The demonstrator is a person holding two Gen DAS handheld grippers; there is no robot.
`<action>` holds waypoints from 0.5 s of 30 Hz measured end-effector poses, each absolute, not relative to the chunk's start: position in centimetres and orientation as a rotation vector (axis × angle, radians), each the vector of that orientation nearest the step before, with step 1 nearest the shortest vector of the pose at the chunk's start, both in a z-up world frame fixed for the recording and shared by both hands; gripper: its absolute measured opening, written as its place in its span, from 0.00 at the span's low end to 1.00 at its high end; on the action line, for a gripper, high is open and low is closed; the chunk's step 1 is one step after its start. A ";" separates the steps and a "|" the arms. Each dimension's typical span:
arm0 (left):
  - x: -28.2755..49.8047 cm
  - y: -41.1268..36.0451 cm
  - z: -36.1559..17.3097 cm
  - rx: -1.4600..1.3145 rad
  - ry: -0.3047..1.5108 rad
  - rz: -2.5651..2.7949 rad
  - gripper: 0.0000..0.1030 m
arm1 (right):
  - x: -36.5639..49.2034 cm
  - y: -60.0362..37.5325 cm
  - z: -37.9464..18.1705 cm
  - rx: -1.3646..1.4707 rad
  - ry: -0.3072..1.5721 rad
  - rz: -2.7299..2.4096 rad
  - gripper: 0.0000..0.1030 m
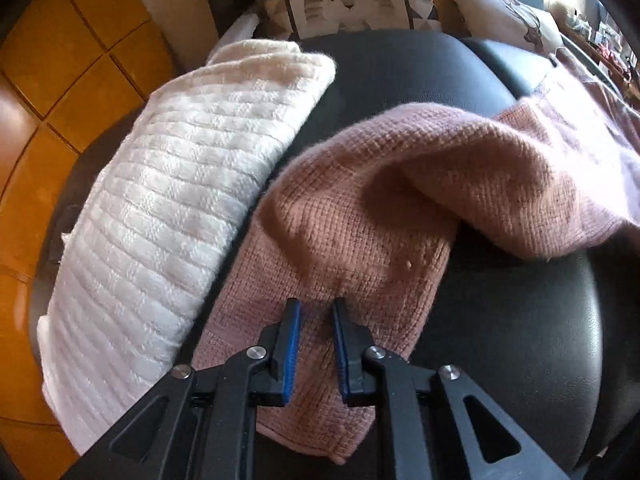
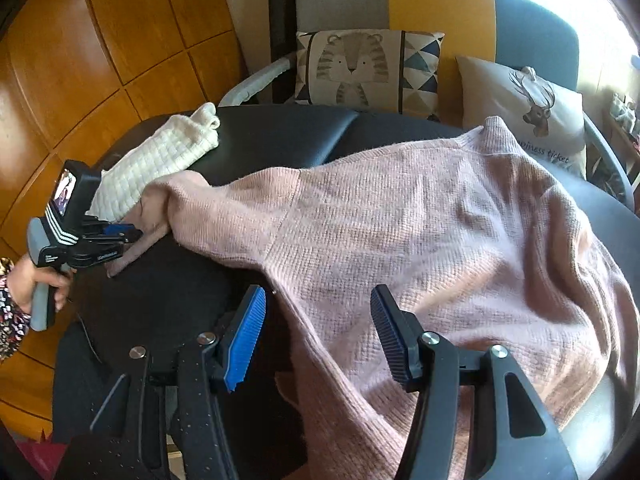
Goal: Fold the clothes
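Across the black padded counter (image 2: pixel 280 128) your pink knit sweater (image 2: pixel 420 224) lies spread, its body under your right hand-held gripper (image 2: pixel 318 336) and one sleeve (image 1: pixel 340 248) running out toward your left. That sleeve's long axis stretches from the body to its cuff end, which lies right below your left hand-held gripper (image 1: pixel 316 344). The left is clearly the nearer one to the sleeve; its blue pads (image 1: pixel 290 352) stand a narrow gap apart just over the knit, and you hold nothing between them that I can see. Your right hand-held gripper stands wide apart above the sweater's near edge, empty as well. My judgement is that the sleeve wants folding back along its length onto the body. Just beside the sleeve, on its far side, lies a folded white knit garment (image 1: pixel 168 208). Behind the counter stand a tiger-print cushion (image 2: pixel 368 68) and a deer-print cushion (image 2: pixel 528 116) on chairs, with wooden panelling (image 2: pixel 100 48) to the left.
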State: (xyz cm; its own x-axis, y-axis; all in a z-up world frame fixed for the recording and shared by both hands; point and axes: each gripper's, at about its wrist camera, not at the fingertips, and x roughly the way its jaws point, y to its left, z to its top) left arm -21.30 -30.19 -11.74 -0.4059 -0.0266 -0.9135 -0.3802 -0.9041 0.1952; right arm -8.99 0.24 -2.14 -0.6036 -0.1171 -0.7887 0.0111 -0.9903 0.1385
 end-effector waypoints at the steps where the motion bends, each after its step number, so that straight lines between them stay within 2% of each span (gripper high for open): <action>1: -21.3 -30.3 -11.7 -1.584 0.587 2.365 0.15 | -9.2 0.1 -2.2 1.365 -0.157 -2.750 0.57; 6: -20.4 -32.6 -12.0 -1.664 0.744 2.247 0.15 | -11.7 0.8 -3.3 1.436 -0.050 -2.780 0.57; 10: -20.3 -35.3 -12.3 -1.710 0.935 2.291 0.17 | -14.2 2.1 -5.5 1.573 0.037 -2.770 0.57; 12: -20.5 -36.6 -12.1 -1.746 0.886 2.315 0.17 | -14.6 2.4 -6.5 1.632 0.065 -2.753 0.57; 15: -20.1 -37.3 -11.0 -1.725 0.707 2.330 0.17 | -14.5 2.7 -7.4 1.663 0.077 -2.741 0.57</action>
